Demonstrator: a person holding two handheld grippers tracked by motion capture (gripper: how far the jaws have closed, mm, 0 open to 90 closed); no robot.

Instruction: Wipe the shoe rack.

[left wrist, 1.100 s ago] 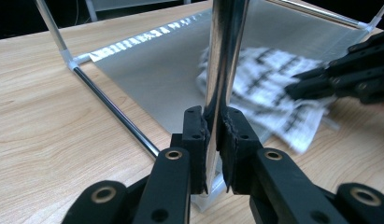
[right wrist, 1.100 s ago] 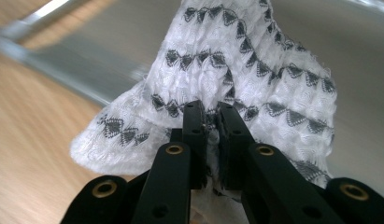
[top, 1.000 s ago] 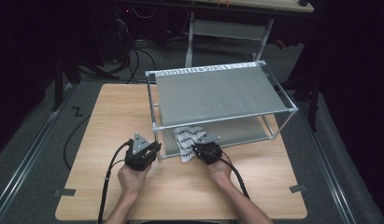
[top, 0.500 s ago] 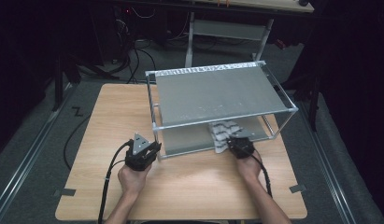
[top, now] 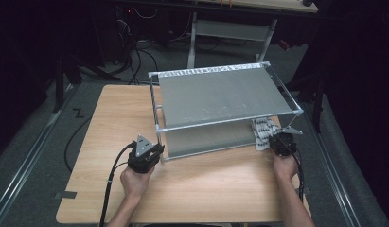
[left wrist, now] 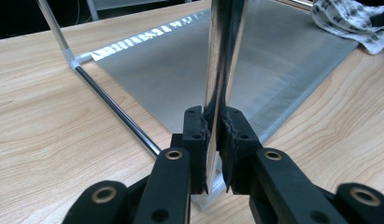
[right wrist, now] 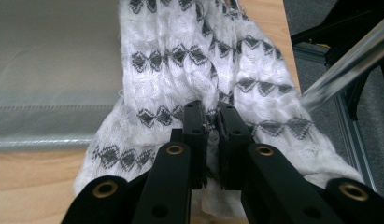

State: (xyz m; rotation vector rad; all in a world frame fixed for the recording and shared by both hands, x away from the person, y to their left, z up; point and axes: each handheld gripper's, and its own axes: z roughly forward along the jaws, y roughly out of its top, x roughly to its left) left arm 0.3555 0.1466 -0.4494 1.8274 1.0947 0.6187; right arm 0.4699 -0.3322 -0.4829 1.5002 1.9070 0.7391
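A: Soft knit cloth [right wrist: 189, 60], white with rows of grey diamonds. Light and limp by the look of it, likely to sag and bunch rather than hold any shape. Nothing fragile, nothing slippery.

B: Best taken where?

A: At an edge or a gathered fold, as now: pinched between the narrow jaws of the right gripper [right wrist: 211, 116], pads closed on a bunched part near the close end. A one-point pinch will probably let the rest trail and drag.

B: And lying where?

A: On the lower shelf of the wire rack [top: 296, 112], at its right end, spilling over the front edge toward the wooden table [top: 216, 184]. Seen from above as a small patterned heap [top: 263, 132] just beside the right gripper [top: 282, 143].

B: Long axis?

A: Hard to call on a crumpled piece; roughly running away from the right gripper, back into the shelf, diamond rows crossing that line.

B: Other claw?

A: Left gripper [left wrist: 213, 126] clamped on the rack's front left upright post [left wrist: 222, 56], low down near the foot, apparently steadying the frame. Left hand [top: 134, 181] resting on the table behind it.
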